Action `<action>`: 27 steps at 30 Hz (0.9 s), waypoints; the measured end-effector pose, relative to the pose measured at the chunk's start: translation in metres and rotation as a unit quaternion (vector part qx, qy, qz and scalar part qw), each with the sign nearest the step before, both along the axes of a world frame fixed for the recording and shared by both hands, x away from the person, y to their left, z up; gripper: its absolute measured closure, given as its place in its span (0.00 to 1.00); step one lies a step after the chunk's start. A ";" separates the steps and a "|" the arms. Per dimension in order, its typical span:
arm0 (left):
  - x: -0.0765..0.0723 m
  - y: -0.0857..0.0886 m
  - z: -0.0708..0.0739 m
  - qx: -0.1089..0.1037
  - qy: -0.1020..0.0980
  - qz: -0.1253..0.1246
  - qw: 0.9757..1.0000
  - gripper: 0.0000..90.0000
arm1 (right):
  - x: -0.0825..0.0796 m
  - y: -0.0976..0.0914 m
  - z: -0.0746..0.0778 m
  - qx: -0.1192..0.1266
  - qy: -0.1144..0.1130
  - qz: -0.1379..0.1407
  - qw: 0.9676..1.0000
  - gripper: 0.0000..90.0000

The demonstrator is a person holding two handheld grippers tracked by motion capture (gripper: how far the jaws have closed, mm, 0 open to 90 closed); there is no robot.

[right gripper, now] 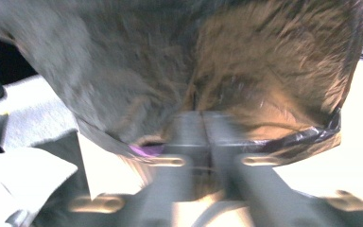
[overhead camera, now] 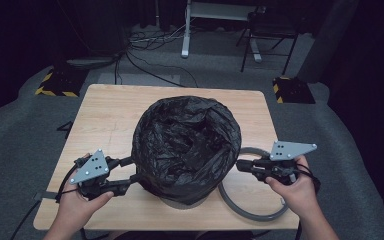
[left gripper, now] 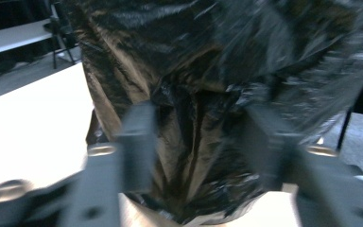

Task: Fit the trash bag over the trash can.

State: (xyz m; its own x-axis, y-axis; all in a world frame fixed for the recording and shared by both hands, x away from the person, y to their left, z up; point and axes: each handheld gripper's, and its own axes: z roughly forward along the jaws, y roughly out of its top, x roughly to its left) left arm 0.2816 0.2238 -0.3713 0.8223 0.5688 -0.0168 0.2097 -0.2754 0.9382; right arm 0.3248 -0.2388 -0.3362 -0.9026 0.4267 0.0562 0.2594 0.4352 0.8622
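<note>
A black bin bag (overhead camera: 187, 140) lines a round bin in the middle of the wooden table (overhead camera: 110, 105), and its mouth gapes upward. My left gripper (overhead camera: 132, 169) is at the bag's lower left side with its jaws apart. In the left gripper view, crumpled bag film (left gripper: 208, 71) bulges between the two fingers of the left gripper (left gripper: 201, 142). My right gripper (overhead camera: 241, 166) meets the bag's right side. In the right gripper view, the right gripper (right gripper: 202, 116) has its jaws pressed together at the bag (right gripper: 194, 56) near its lower hem, pinching film.
A grey ring of hose (overhead camera: 252, 215) lies on the table around the bin's right front. The near table edge runs just behind both hands. Beyond the table are floor cables (overhead camera: 145, 45), a desk leg (overhead camera: 186, 35), a chair (overhead camera: 270, 35) and striped floor blocks (overhead camera: 55, 85).
</note>
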 end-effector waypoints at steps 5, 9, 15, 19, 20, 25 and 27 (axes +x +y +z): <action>-0.002 -0.004 0.008 -0.009 -0.010 -0.009 1.000 0.95 | -0.008 0.005 0.012 0.041 -0.052 -0.004 0.998 0.17; -0.003 -0.007 0.014 -0.016 -0.017 -0.013 1.000 1.00 | -0.006 0.014 0.018 0.049 -0.055 -0.002 0.997 0.17; -0.003 -0.010 0.016 -0.012 -0.013 -0.023 1.000 0.91 | 0.000 0.022 0.020 0.040 -0.037 0.019 0.998 0.42; -0.004 -0.010 0.015 -0.016 -0.026 0.002 1.000 0.45 | 0.001 0.015 0.024 0.027 -0.046 0.029 0.998 0.99; -0.004 -0.010 0.015 -0.016 -0.026 0.002 1.000 0.41 | 0.001 0.015 0.024 0.028 -0.045 0.026 0.998 1.00; -0.004 -0.002 0.018 -0.023 -0.026 0.006 0.999 0.34 | -0.002 0.013 0.025 0.020 -0.038 0.023 0.999 1.00; -0.004 0.000 0.019 -0.029 -0.024 0.003 0.999 0.34 | -0.003 0.010 0.024 0.014 -0.031 0.019 0.999 1.00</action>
State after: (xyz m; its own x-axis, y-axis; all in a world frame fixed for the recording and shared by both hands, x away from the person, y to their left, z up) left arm 0.2779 0.2241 -0.3526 0.8199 0.5724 -0.0107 0.1661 -0.2200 0.9613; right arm 0.3215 -0.2287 -0.3126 -0.9201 0.3917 0.0105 0.1883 0.4185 0.8885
